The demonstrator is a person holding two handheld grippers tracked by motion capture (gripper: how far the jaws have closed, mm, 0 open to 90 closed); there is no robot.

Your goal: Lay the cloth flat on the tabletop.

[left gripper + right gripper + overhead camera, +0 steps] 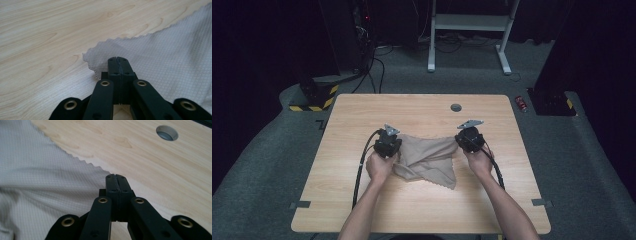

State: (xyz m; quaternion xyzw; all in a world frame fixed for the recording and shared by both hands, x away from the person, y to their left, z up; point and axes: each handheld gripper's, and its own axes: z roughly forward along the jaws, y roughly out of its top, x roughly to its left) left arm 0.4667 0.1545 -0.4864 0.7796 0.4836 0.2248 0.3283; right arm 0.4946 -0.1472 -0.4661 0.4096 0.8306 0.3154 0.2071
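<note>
Left tongs (117, 60) pinch cloth (432, 157) corner, jaws pressed together; right tongs (115, 177) pinch its opposite edge. Cloth spans btwn both on tabletop (362, 115).

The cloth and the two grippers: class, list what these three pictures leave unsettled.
- Left gripper, left gripper view: shut jaws hide whether cloth is pinched.
- Right gripper, right gripper view: same doubt; cloth edge runs under the jaws.
- High view: gripper bodies hide both far cloth corners.
- Small red thing on the floor: too small to identify.
</note>
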